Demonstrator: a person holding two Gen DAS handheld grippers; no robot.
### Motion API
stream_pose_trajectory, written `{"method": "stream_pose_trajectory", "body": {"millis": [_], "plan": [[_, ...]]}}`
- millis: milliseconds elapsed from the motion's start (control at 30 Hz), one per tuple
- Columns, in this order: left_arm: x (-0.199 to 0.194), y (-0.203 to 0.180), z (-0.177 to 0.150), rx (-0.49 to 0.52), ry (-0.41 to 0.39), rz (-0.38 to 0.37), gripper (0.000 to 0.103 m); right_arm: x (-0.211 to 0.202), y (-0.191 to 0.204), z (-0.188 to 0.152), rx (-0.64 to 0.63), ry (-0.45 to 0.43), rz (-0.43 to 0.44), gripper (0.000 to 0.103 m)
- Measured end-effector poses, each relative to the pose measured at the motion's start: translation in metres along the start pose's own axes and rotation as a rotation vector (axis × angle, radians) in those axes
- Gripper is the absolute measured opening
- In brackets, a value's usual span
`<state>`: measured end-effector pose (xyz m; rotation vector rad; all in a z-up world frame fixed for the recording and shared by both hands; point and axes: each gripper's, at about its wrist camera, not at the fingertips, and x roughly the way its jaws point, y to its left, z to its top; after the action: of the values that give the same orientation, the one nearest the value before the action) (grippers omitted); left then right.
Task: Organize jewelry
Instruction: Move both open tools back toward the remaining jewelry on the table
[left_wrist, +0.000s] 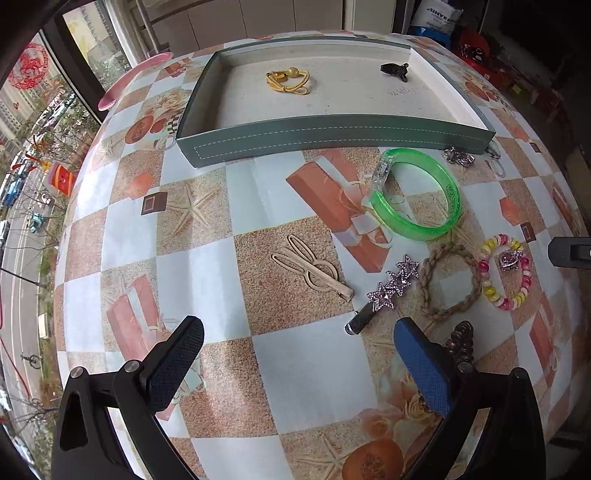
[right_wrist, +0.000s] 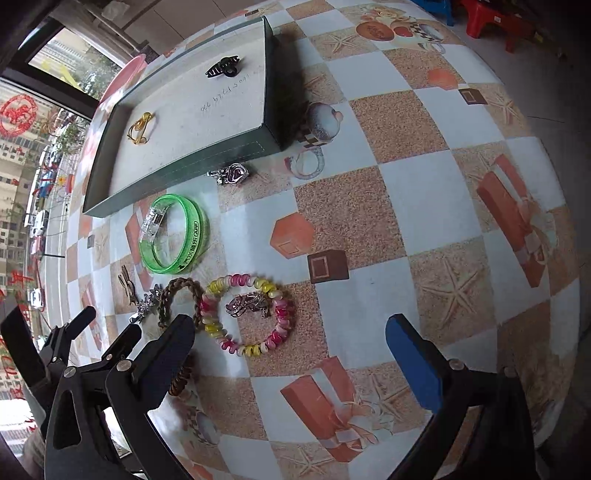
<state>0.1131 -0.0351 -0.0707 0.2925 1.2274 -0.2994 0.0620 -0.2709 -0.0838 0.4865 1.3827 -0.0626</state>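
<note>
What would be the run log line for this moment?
left tool: open, empty | right tool: open, empty | tray: gold piece, black clip

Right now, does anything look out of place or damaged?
Nothing looks damaged. Only the gold tie and black clip are in the tray; the heart charm lies just outside its wall, and a second charm sits inside the bead bracelet.

Green bangle (right_wrist: 173, 236) reads "APP"; bag (left_wrist: 439, 16) reads "SINYE".
</note>
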Motion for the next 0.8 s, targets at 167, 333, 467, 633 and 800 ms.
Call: {"method": "stream_pose_trajectory", "body": {"millis": [167, 333, 467, 633, 800], "plan": [[0.004, -0.003, 0.000, 0.033, -0.005, -0.010, 0.103, 0.010, -0.003, -0.007, -0.011, 0.020, -0.069, 0.103], [0.008, -0.006, 0.004, 0.054, -0.008, -0.025, 0.098, 0.018, 0.000, -0.012, -0.036, 0.028, -0.128, 0.103], [0.008, -0.012, 0.008, 0.071, -0.018, -0.031, 0.098, 0.023, 0.003, -0.015, -0.042, 0.024, -0.150, 0.099], [0.004, -0.026, 0.010, 0.119, -0.032, -0.042, 0.084, 0.026, 0.014, -0.018, -0.089, 0.003, -0.202, 0.094], [-0.001, -0.046, 0.010, 0.206, -0.050, -0.036, 0.077, 0.031, 0.035, -0.020, -0.154, -0.014, -0.263, 0.083]]}}
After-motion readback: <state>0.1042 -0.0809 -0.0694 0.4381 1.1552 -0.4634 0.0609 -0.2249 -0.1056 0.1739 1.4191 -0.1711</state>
